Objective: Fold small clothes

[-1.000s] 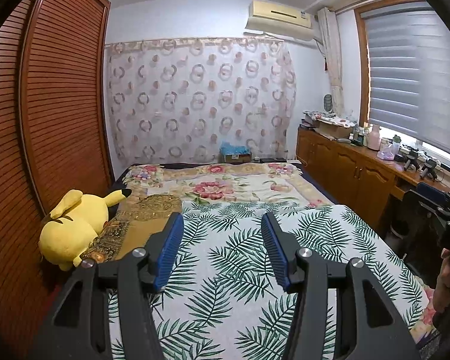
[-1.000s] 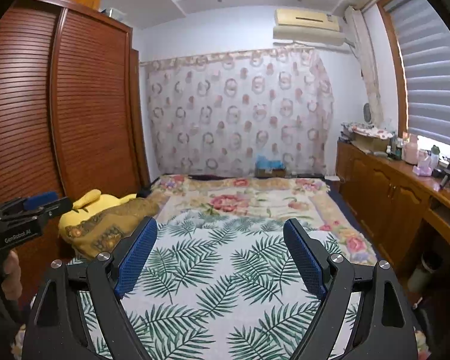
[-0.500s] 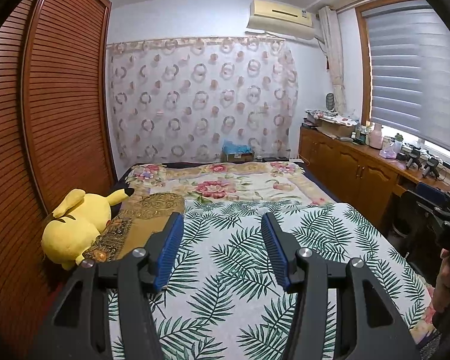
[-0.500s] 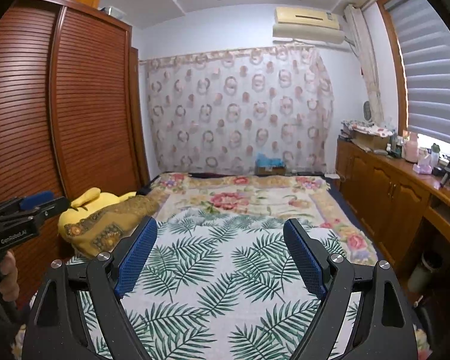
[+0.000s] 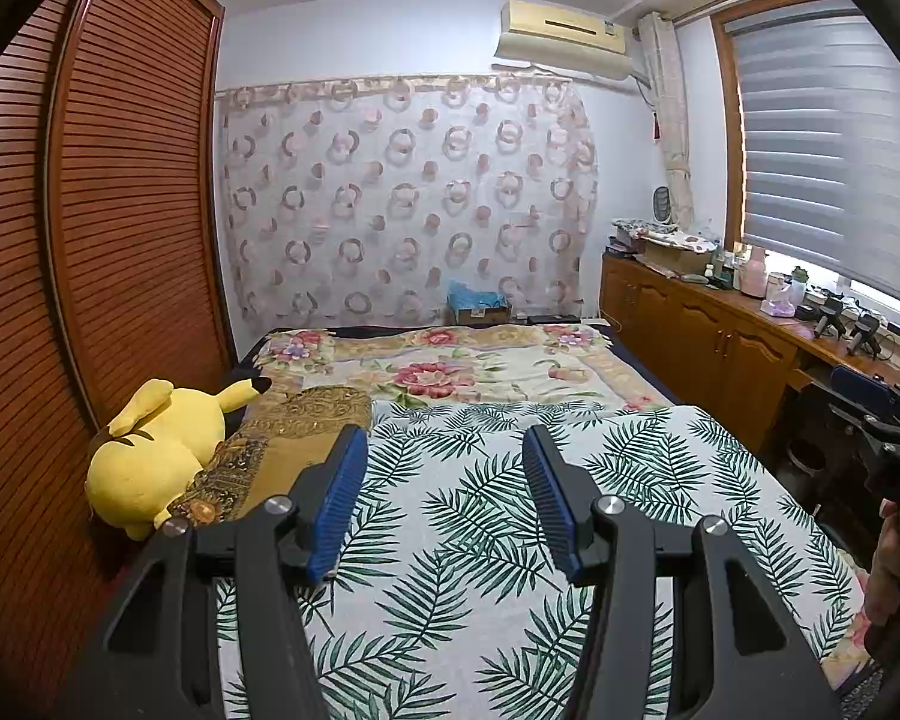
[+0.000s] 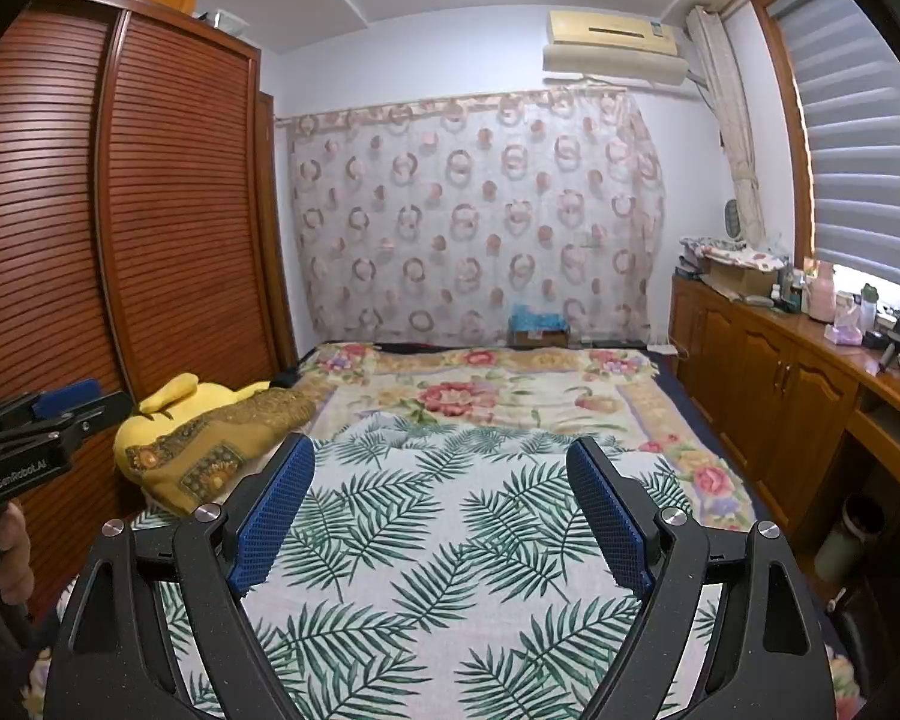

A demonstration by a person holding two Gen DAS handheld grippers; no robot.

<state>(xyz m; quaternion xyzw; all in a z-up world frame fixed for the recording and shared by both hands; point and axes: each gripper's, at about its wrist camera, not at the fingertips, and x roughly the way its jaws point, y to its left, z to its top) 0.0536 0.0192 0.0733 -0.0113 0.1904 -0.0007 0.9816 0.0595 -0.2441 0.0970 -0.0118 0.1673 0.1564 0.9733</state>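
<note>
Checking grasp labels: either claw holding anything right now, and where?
Nothing held. Left claw and right claw are both open over the palm-leaf sheet.

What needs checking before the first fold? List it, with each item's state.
1. Left gripper open with nothing between its pads: ok.
2. Right gripper open with nothing between its pads: ok.
3. Small garment in view to fold: not ok, none visible on the palm-leaf sheet.
4. Yellow plush toy off the sheet, at the bed's left edge: ok.
5. Patterned gold cushion off the sheet's middle: ok.
</note>
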